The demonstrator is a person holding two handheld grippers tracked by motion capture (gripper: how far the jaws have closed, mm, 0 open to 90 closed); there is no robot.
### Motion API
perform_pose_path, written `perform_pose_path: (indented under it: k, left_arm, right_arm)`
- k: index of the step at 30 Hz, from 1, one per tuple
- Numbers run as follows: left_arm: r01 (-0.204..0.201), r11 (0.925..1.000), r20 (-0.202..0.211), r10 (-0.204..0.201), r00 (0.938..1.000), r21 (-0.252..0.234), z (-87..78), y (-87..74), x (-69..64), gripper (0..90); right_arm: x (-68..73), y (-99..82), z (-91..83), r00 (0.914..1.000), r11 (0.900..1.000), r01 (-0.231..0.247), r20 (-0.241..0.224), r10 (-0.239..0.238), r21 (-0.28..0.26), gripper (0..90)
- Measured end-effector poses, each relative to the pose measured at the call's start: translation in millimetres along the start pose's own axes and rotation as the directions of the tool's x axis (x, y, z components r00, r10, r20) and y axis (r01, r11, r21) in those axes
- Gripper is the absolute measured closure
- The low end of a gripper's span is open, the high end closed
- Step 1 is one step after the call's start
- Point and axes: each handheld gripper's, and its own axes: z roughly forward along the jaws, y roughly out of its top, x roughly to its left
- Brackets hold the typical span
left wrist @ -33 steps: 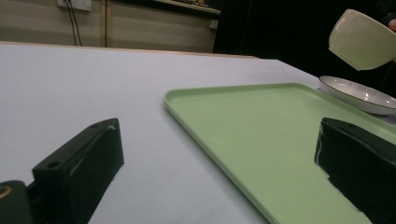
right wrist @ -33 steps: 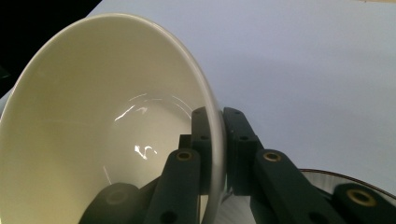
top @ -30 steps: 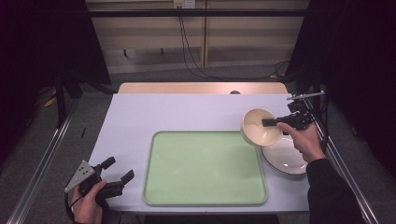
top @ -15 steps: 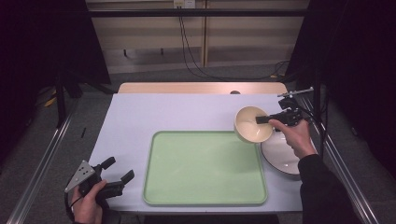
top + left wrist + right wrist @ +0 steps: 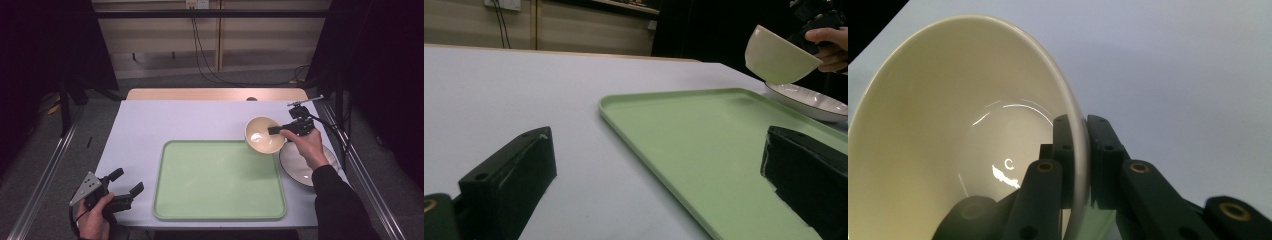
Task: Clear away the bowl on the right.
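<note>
Since a second ago the bowl point(image 5: 264, 135) has shifted left off the plate point(image 5: 305, 165), toward the green tray point(image 5: 220, 210). Right gripper point(image 5: 286, 129) jaws pinch its rim, carrying it tilted in the air. Left gripper point(image 5: 122, 187) idles, jaws spread. Next: lower it level onto the tray, then release.

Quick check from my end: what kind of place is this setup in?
Probably a lab recording bay, not a kitchen: a white table hemmed in by dark curtains, with metal rails alongside and cables hanging from a wall socket.
</note>
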Motion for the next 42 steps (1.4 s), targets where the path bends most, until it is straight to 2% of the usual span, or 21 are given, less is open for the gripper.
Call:
perform_pose_path:
  k: [7, 16, 26, 33, 34, 39, 42]
  left_arm:
    - [0.000, 1.0000, -0.002, 0.000, 1.0000, -0.001, 0.0, 0.0, -0.3, 1.3]
    - [-0.001, 1.0000, -0.001, 0.001, 1.0000, -0.002, 0.0, 0.0, -0.3, 1.3]
    - [-0.001, 1.0000, 0.001, 0.001, 1.0000, -0.004, 0.0, 0.0, -0.4, 1.3]
    - [-0.004, 1.0000, 0.001, 0.004, 1.0000, 0.000, 0.0, 0.0, -0.5, 1.3]
    - [-0.006, 1.0000, 0.002, 0.006, 1.0000, 0.001, 0.0, -0.1, -0.4, 1.3]
    - [-0.004, 1.0000, 0.002, 0.004, 1.0000, 0.001, 0.1, -0.1, -0.3, 1.3]
    - [-0.013, 0.9999, 0.004, 0.013, 0.9999, 0.007, -0.2, 0.1, 0.2, 1.3]
  right_arm:
    - [-0.4, -0.4, 9.1, 0.9999, 0.9997, -0.004, 0.014, 0.003, 0.026, 83.8]
    - [-8.5, -8.6, 23.3, 0.9991, 0.9969, -0.024, 0.036, 0.021, 0.075, 83.8]
    - [-7.5, -12.2, 36.3, 0.9983, 0.9922, -0.031, 0.052, 0.024, 0.121, 83.8]
    - [-7.3, -13.9, 42.0, 0.9986, 0.9898, -0.024, 0.049, 0.017, 0.140, 83.7]
    - [-6.8, -13.9, 42.5, 0.9979, 0.9887, -0.032, 0.060, 0.024, 0.146, 83.8]
    - [-8.0, -14.1, 44.1, 0.9984, 0.9899, -0.027, 0.053, 0.020, 0.139, 83.8]
    - [-7.6, -14.3, 44.3, 0.9973, 0.9881, -0.037, 0.068, 0.027, 0.149, 84.0]
